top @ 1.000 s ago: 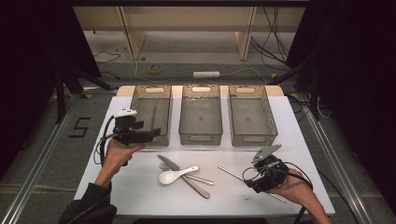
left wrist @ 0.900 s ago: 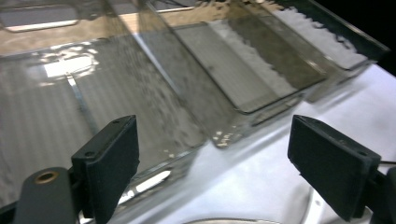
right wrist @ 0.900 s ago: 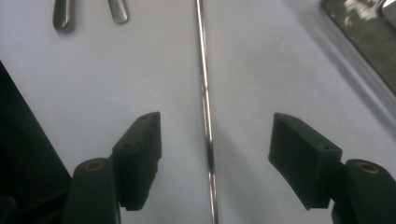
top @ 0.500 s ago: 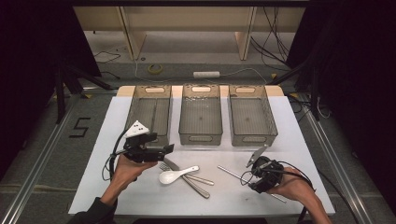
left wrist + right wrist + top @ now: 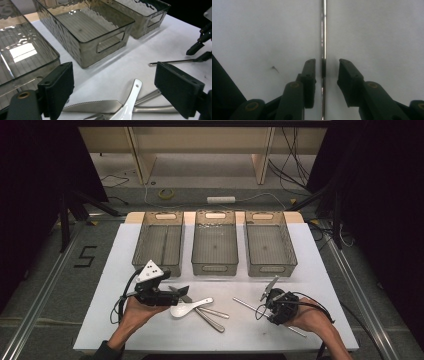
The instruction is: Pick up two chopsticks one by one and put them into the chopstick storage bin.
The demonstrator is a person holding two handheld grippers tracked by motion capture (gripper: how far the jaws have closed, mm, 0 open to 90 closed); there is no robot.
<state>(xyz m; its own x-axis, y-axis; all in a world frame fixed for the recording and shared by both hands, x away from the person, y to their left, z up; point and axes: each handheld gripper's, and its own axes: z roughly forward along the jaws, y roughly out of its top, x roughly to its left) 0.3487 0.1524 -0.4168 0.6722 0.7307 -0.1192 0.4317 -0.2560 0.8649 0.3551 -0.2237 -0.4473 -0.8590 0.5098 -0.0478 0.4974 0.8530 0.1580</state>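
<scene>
Right gripper straddles the rod, low right on the worktop; its jaws have just been closing, not yet pinching. Left gripper gapes wide over the spoon and knife.

The white table carries three bins toward twelve o'clock, a spoon, knife and fork at seven, a rod at five.

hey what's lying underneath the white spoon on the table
The white spoon lies across a knife and a fork. The left gripper's view shows the serrated blade and some tines beside its handle; the fingers and spoon hide where the pieces cross.
</scene>
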